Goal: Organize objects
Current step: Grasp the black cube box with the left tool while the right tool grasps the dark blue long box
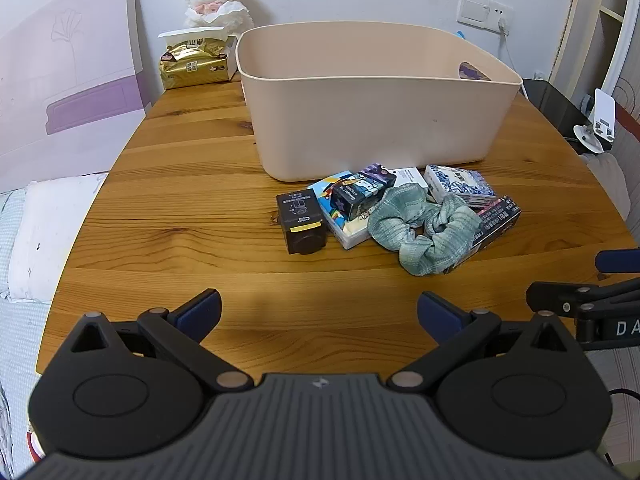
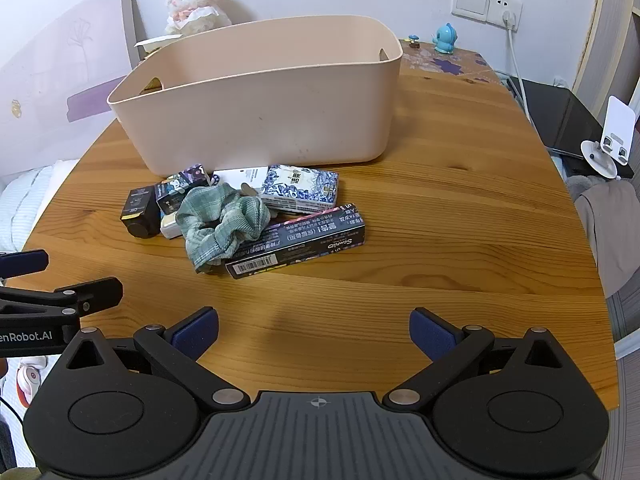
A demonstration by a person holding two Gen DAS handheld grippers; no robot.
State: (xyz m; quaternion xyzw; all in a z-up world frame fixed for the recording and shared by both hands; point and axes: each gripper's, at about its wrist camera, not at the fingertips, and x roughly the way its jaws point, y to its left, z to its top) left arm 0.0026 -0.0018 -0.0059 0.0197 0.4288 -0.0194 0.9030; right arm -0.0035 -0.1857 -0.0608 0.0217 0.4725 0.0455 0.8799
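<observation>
Clutter sits in one tight heap on the wooden worktop (image 1: 192,208), pressed just beside the near wall of the large beige plastic bin (image 1: 372,120), which looks empty as far as its inside shows and stands toward the far edge, presumably as the place everything is meant to go. A pale green ribbed fabric scrunchie (image 1: 424,232) lies draped over the long dark printed carton (image 2: 298,242), so it likely has to come off first. Touching it are the blue-and-white patterned flat box (image 2: 300,188), a small dark cartoon-printed box (image 1: 362,194) leaning on a colourful flat pack (image 1: 340,216), and a small black cube-shaped box with a yellow label (image 1: 300,222) at the heap's left end.

Both grippers hover low over the worktop's near edge, well apart from the heap. The left gripper (image 1: 319,314) has its jaws spread wide with nothing between them; the right gripper (image 2: 314,330) is equally wide and empty. Nothing appears sorted yet, and the black box, standing free, seems the easiest first grasp
</observation>
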